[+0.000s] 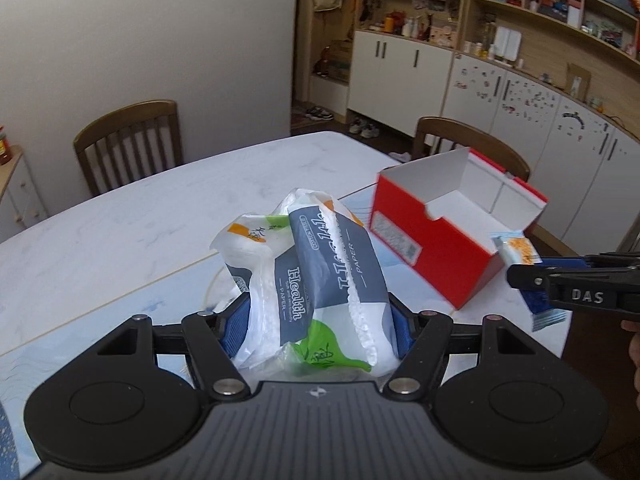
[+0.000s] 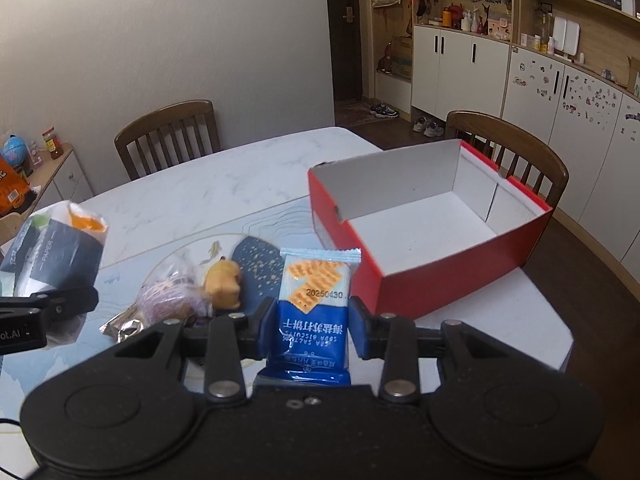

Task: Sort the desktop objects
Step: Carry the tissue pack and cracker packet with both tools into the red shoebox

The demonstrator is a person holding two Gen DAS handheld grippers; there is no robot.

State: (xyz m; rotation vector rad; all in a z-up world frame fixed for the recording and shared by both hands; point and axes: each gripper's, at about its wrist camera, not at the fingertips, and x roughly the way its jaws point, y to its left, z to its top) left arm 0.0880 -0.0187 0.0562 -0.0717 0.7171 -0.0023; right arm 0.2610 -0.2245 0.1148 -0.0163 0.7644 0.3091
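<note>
The left hand-held gripper [image 1: 320, 328] is clamped on a pack of tissues [image 1: 316, 280], its blue pads pressing in on both sides of the crumpled white, grey and green wrapper. The pack is held up off the white marble worktop [image 1: 140, 216], to the left of an open red box [image 1: 440, 236] with a white inside. The right hand-held gripper [image 2: 312, 330] is closed on a blue and white packet of soda biscuits [image 2: 314, 308], gripped around its lower blue half with the printed text upside down. This packet hangs above the worktop just beside the near left corner of the red box, which stands at the right edge of the worktop. Lying on a patterned blue mat [image 2: 256, 264] to the left of the biscuit packet are a clear bag with something purplish inside [image 2: 172, 300], a small yellow toy [image 2: 224, 284] and a bit of silver foil wrapper [image 2: 124, 326]. Two wooden chairs [image 2: 168, 136] stand at the far side of the worktop.
</note>
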